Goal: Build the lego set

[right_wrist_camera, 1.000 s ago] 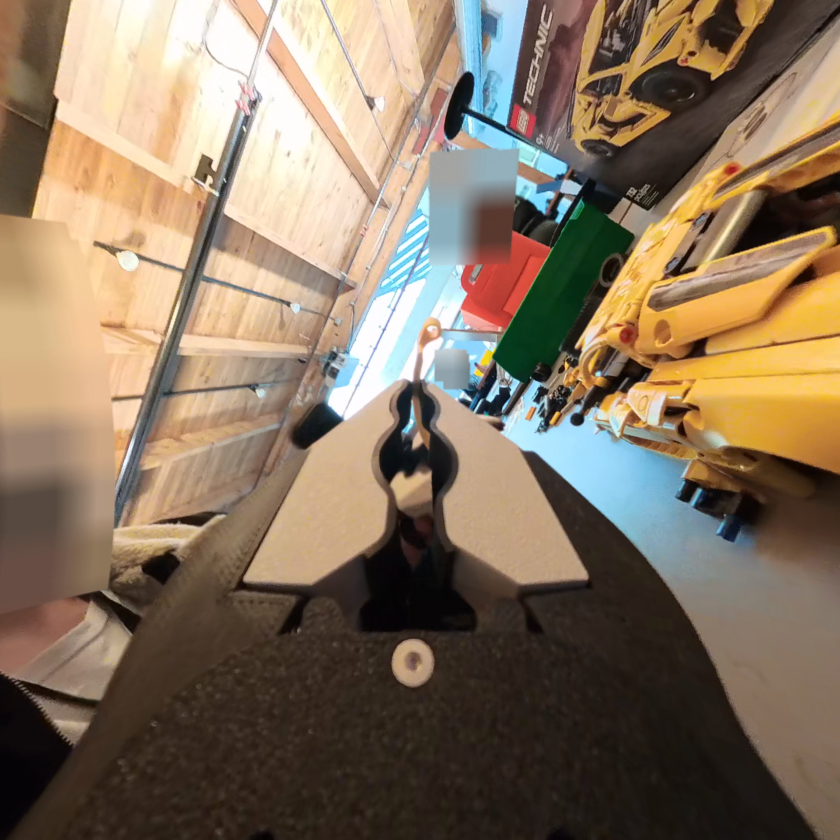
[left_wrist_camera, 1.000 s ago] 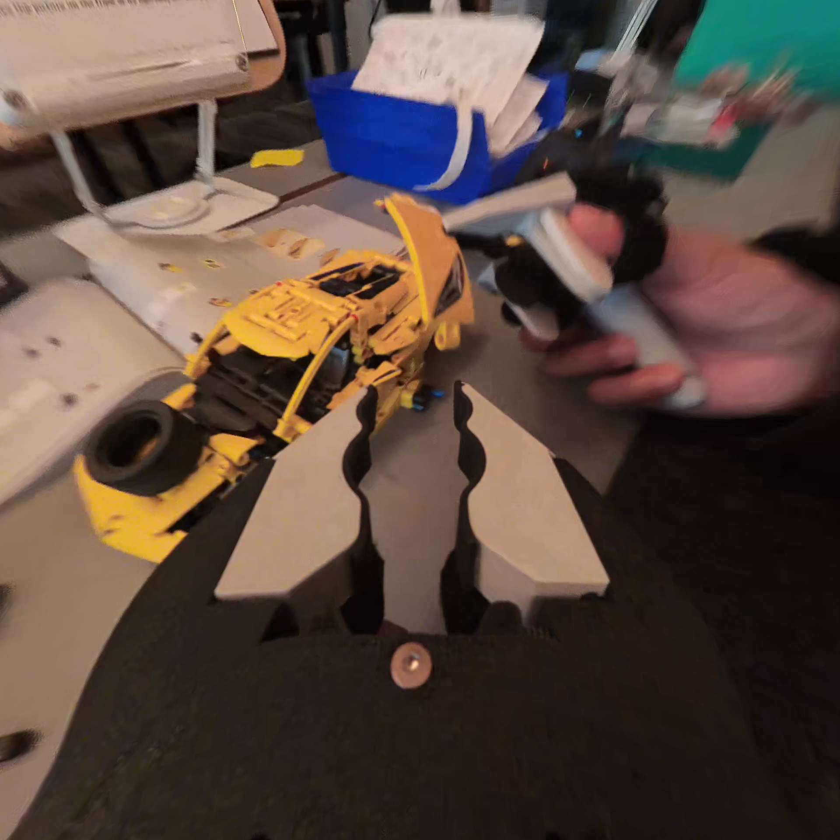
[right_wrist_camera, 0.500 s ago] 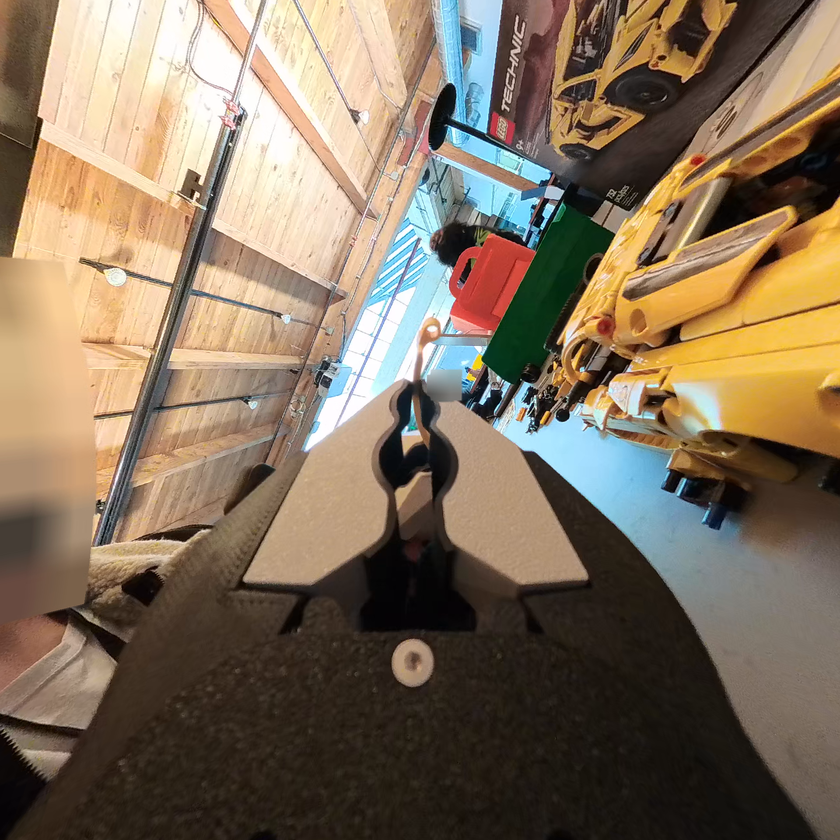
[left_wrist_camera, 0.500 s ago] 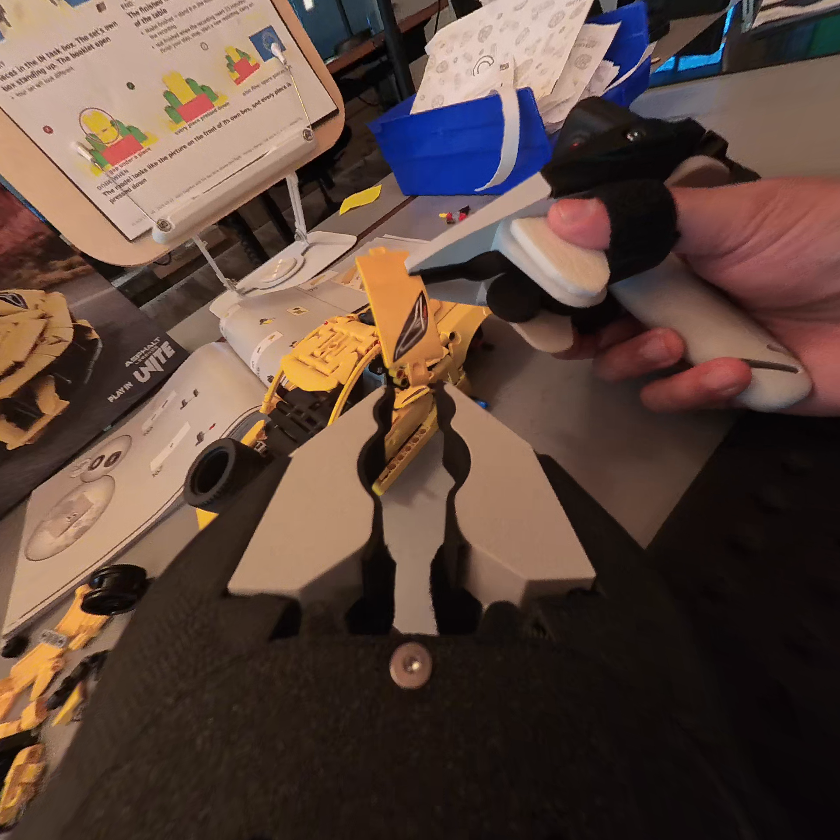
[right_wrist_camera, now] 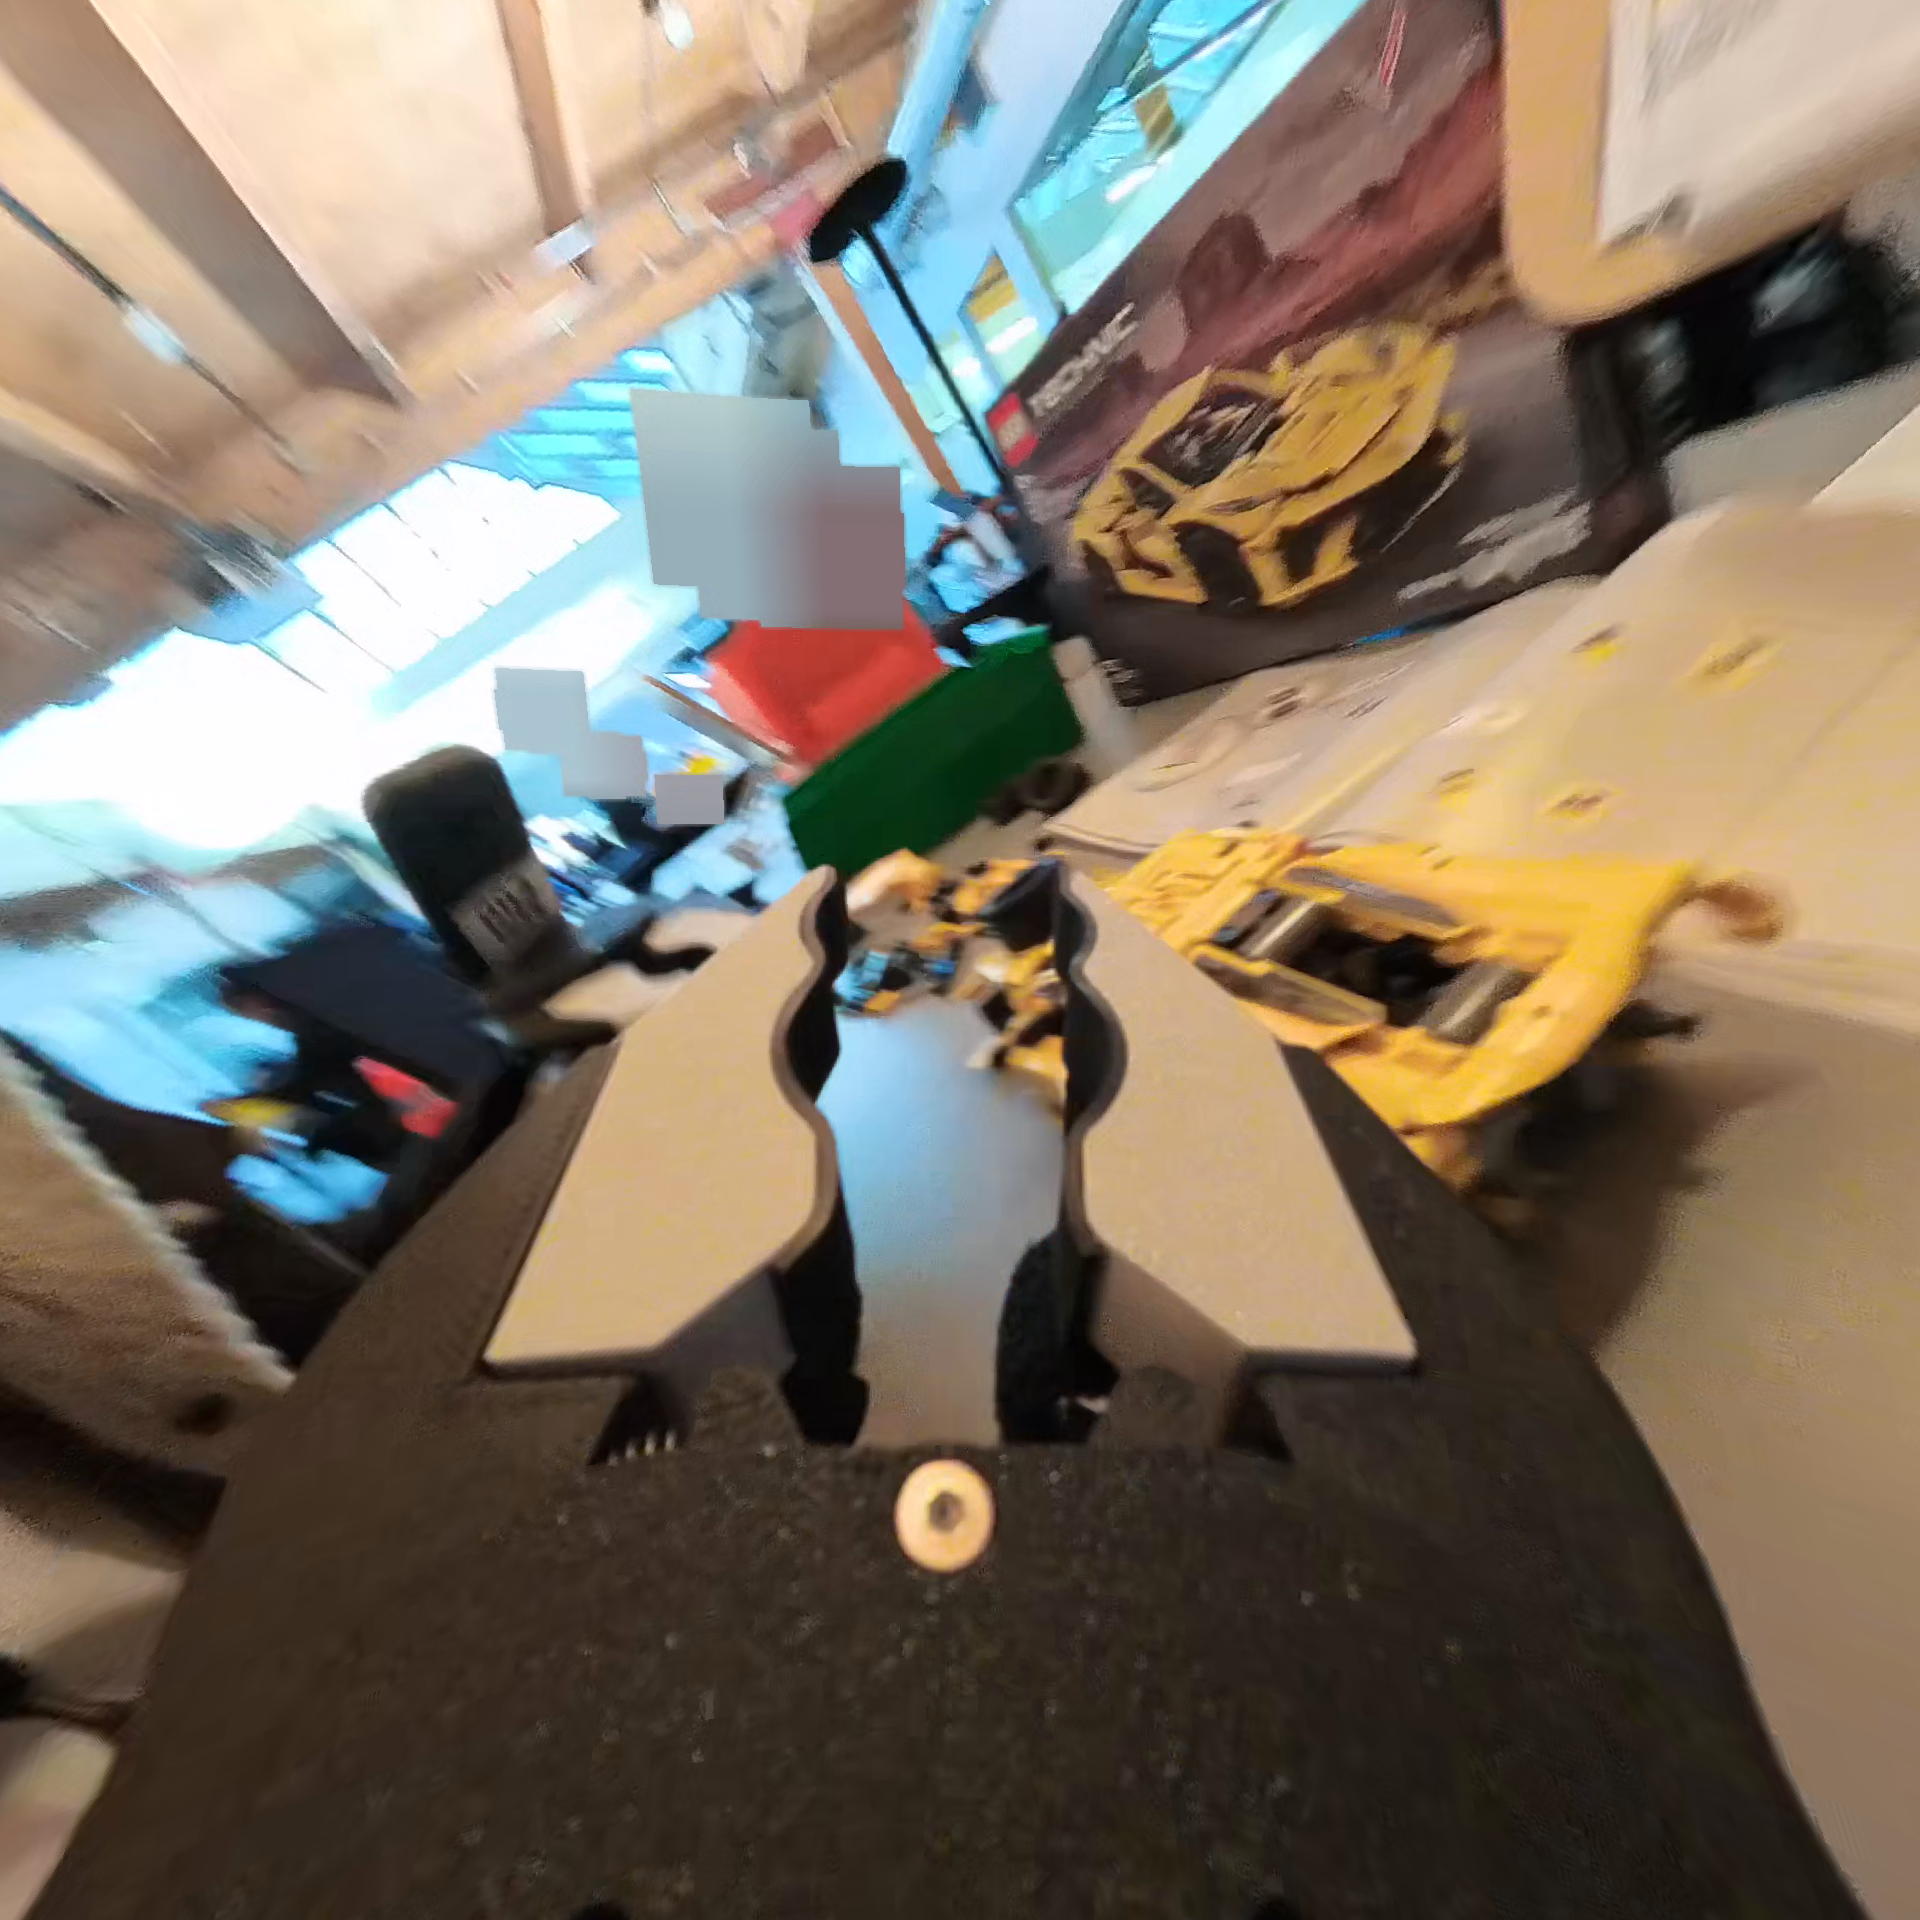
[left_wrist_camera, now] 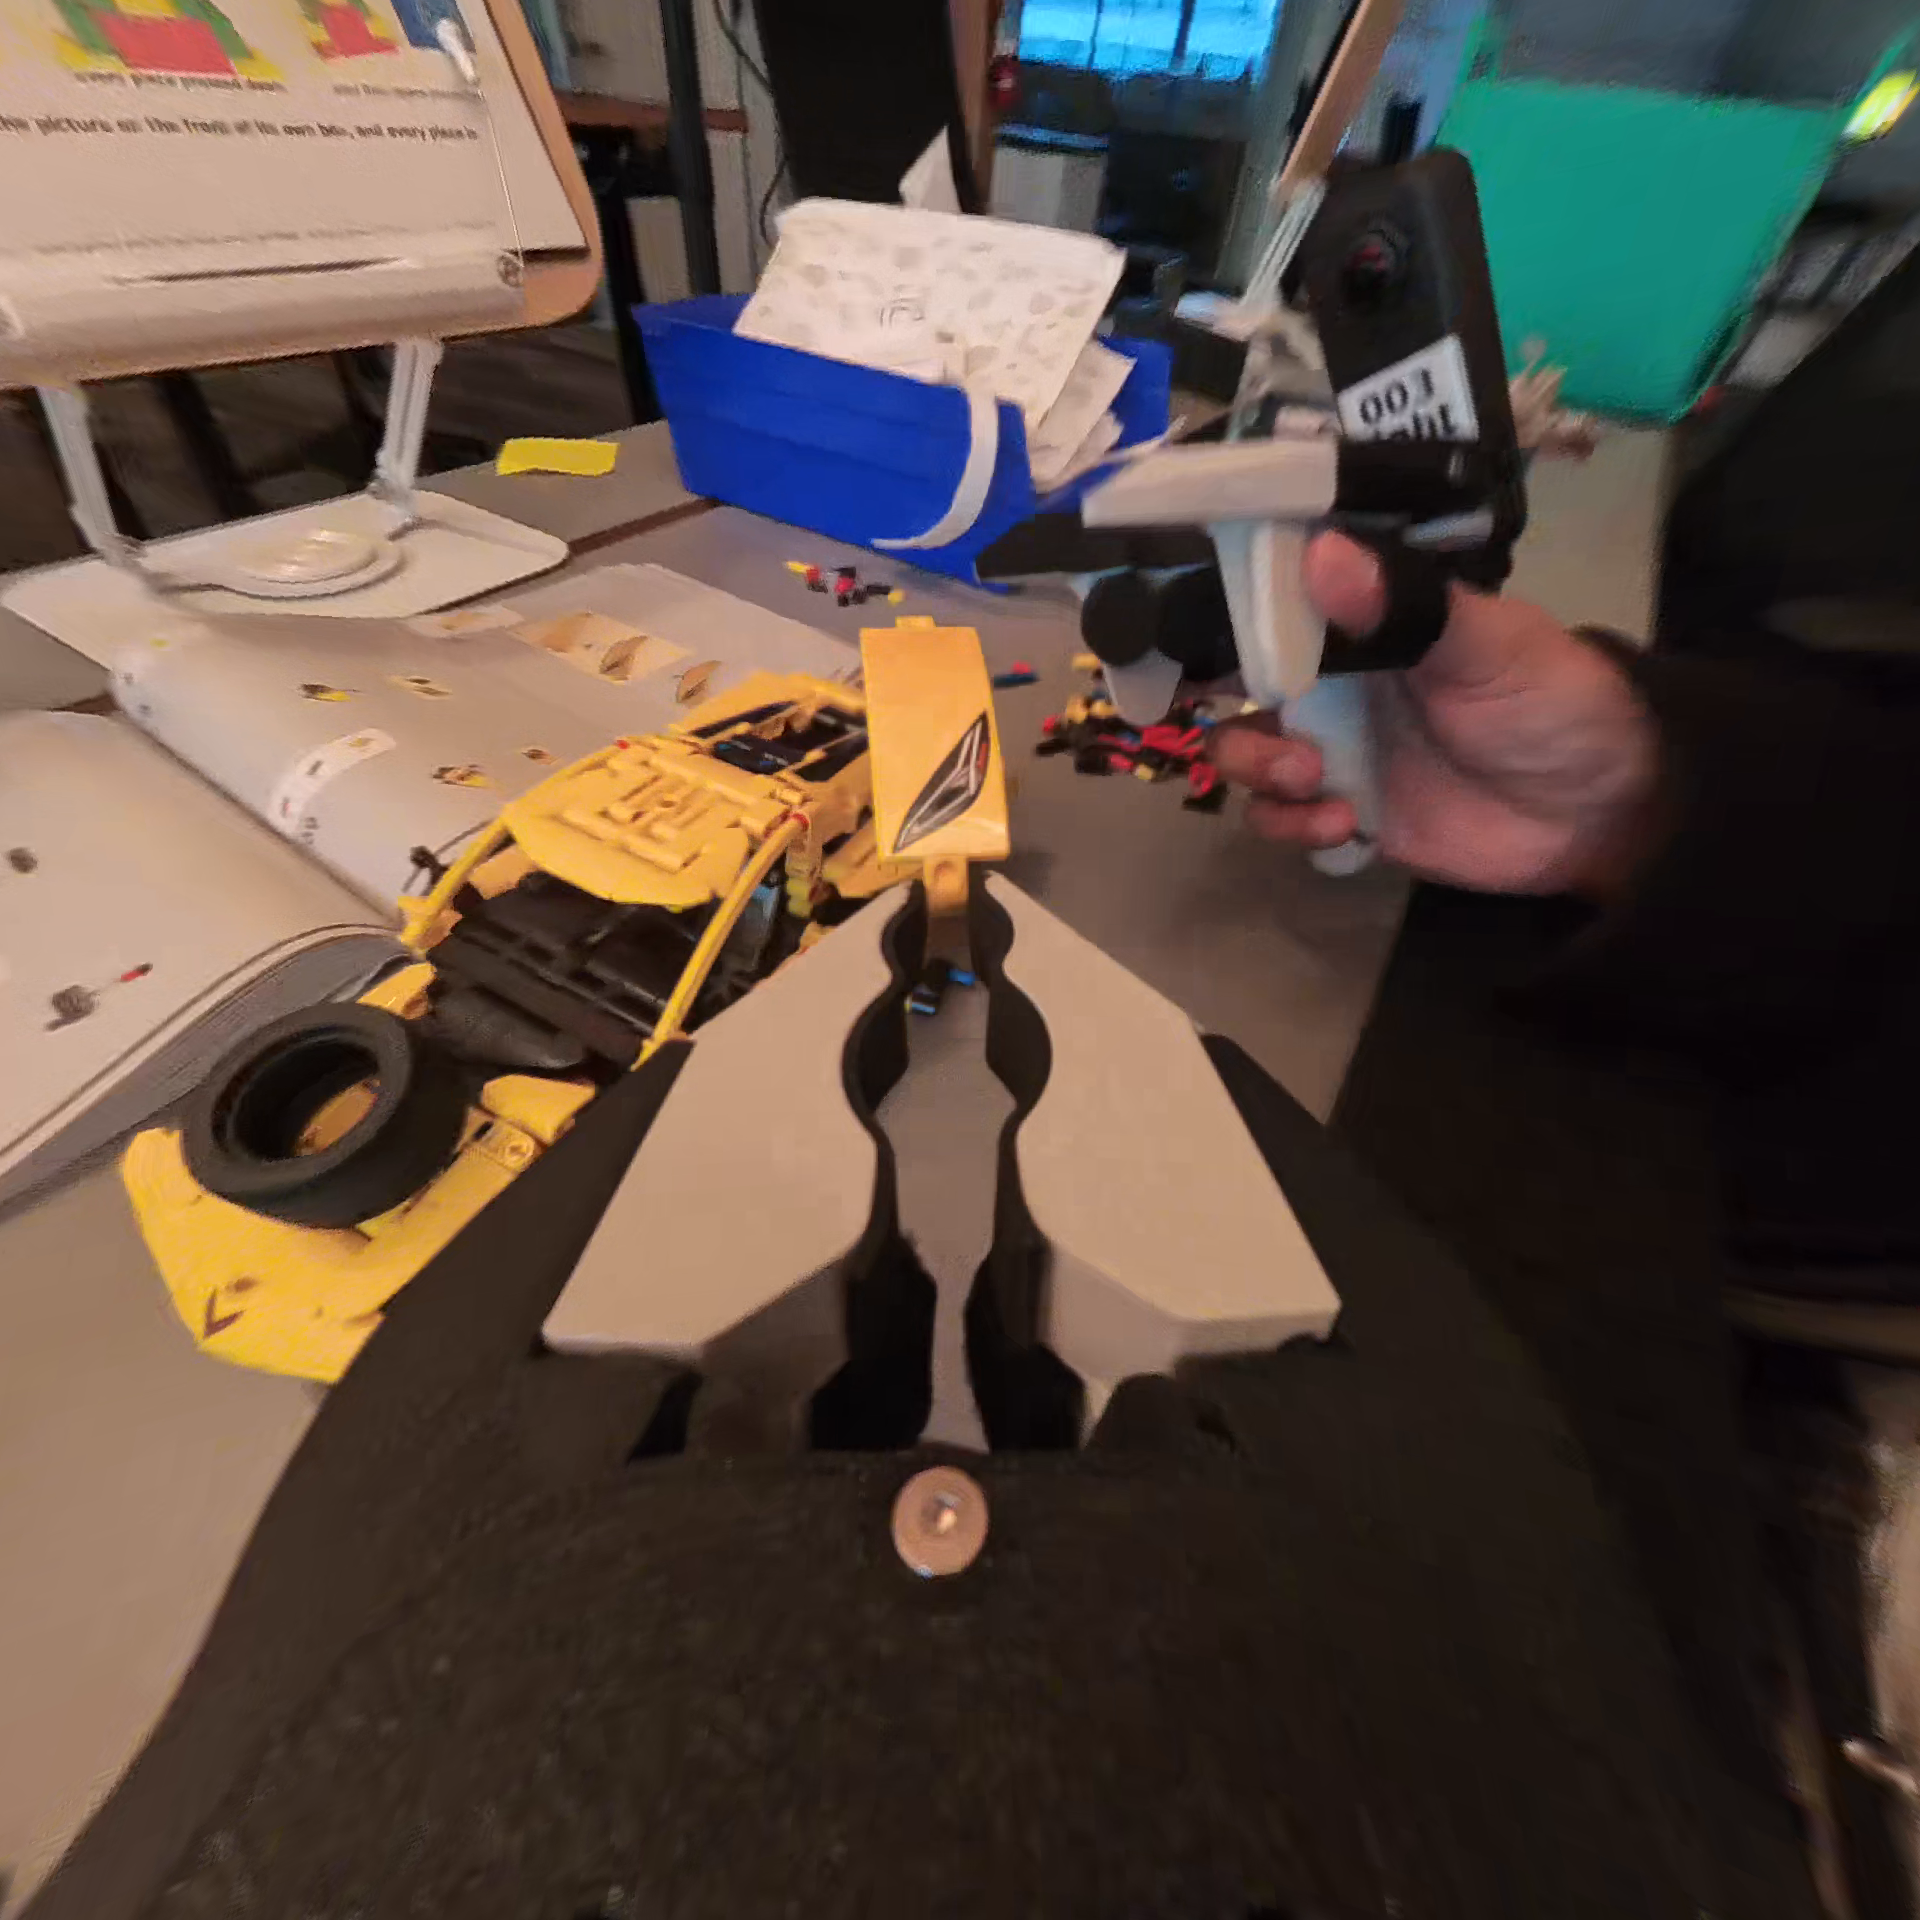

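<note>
The yellow lego car [left_wrist_camera: 644, 883] lies on the grey table with a loose black tyre [left_wrist_camera: 312, 1112] resting on its near end. Its yellow door panel [left_wrist_camera: 935, 748] stands upright. My left gripper [left_wrist_camera: 945, 899] is closed narrow on the small stub at the foot of that panel. My right gripper [left_wrist_camera: 1112, 603], held by a hand [left_wrist_camera: 1507, 769], hovers to the right above the table. In the right wrist view it [right_wrist_camera: 945, 894] is open and empty, and the car [right_wrist_camera: 1455, 987] lies to its right, blurred.
A blue bin [left_wrist_camera: 831, 436] with paper sheets stands behind the car. Also here: an instruction board on a stand [left_wrist_camera: 260, 208], an open booklet [left_wrist_camera: 208, 790], small loose pieces [left_wrist_camera: 1132, 738], the set's box [right_wrist_camera: 1299, 499], a green bin [right_wrist_camera: 935, 748] and loose yellow parts [right_wrist_camera: 935, 966]. There is about 10 cm between the tips of the two grippers.
My right gripper opened and no longer holds the thin orange piece; its view swung down level over the table. My left gripper narrowed onto the foot of the door panel.
</note>
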Available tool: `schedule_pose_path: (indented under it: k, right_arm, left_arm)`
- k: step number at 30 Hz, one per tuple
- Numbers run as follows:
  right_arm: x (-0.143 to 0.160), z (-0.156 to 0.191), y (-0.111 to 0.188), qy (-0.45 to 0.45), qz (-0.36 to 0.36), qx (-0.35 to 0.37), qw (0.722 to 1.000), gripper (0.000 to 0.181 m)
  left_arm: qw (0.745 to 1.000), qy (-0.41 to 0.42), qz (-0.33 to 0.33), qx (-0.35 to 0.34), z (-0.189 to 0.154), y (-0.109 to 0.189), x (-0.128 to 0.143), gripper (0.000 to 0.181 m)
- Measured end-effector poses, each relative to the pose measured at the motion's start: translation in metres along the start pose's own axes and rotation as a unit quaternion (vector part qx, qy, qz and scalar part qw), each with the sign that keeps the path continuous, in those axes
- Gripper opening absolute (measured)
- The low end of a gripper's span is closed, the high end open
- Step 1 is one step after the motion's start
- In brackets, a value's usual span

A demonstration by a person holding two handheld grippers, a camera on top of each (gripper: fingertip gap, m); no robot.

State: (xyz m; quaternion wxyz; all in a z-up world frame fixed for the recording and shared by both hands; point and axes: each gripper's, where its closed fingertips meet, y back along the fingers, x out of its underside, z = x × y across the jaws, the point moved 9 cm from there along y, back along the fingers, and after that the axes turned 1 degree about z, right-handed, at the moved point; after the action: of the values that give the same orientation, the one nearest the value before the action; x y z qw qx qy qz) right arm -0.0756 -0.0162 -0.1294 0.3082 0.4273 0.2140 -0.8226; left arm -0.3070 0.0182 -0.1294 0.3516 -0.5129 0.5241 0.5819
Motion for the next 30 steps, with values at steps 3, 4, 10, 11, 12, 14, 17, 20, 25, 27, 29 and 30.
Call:
schedule_pose_path:
  k: [3,4,10,11,12,14,17,20,25,27,29,30]
  right_arm:
    - [0.002,0.006,-0.001,0.080,0.026,0.021,0.996,0.038]
    - [0.004,0.007,-0.003,0.074,0.030,0.010,0.997,0.040]
    - [0.012,0.011,-0.013,0.105,0.063,0.000,0.992,0.050]
    - [0.014,0.011,-0.015,0.112,0.075,0.002,0.991,0.050]
    - [0.017,0.010,-0.017,0.112,0.083,0.001,0.990,0.050]
    - [0.017,0.008,-0.018,0.115,0.083,0.011,0.990,0.046]
    - [0.013,-0.002,-0.010,0.099,0.063,0.052,0.992,0.044]
    - [0.009,-0.017,0.002,0.078,0.047,0.128,0.988,0.043]
    - [0.008,-0.015,0.001,0.106,0.051,0.143,0.983,0.039]
    - [0.011,-0.014,-0.002,0.113,0.063,0.142,0.981,0.038]
    - [0.010,-0.017,0.000,0.118,0.066,0.168,0.976,0.037]
    - [0.009,-0.019,0.003,0.121,0.063,0.189,0.972,0.037]
  left_arm:
    - [0.999,0.007,-0.013,0.048,0.009,0.003,-0.005,0.007]
    - [0.998,0.007,-0.009,0.061,0.010,0.002,-0.004,0.007]
    - [0.992,0.050,0.003,0.115,0.016,0.003,0.008,0.007]
    - [0.993,0.046,0.011,0.111,0.017,0.003,0.010,0.007]
    - [0.992,0.048,0.018,0.112,0.017,0.003,0.013,0.007]
    - [0.992,0.056,0.024,0.115,0.017,0.001,0.015,0.007]
    - [0.992,0.069,0.030,0.104,0.022,0.000,0.018,0.007]
    - [0.989,0.101,0.030,0.107,0.028,-0.001,0.020,0.007]
    - [0.984,0.121,0.031,0.124,0.030,-0.002,0.022,0.007]
    - [0.984,0.122,0.036,0.127,0.029,-0.003,0.023,0.007]
    - [0.984,0.124,0.035,0.126,0.030,-0.003,0.023,0.007]
    - [0.983,0.127,0.036,0.126,0.030,-0.003,0.023,0.007]
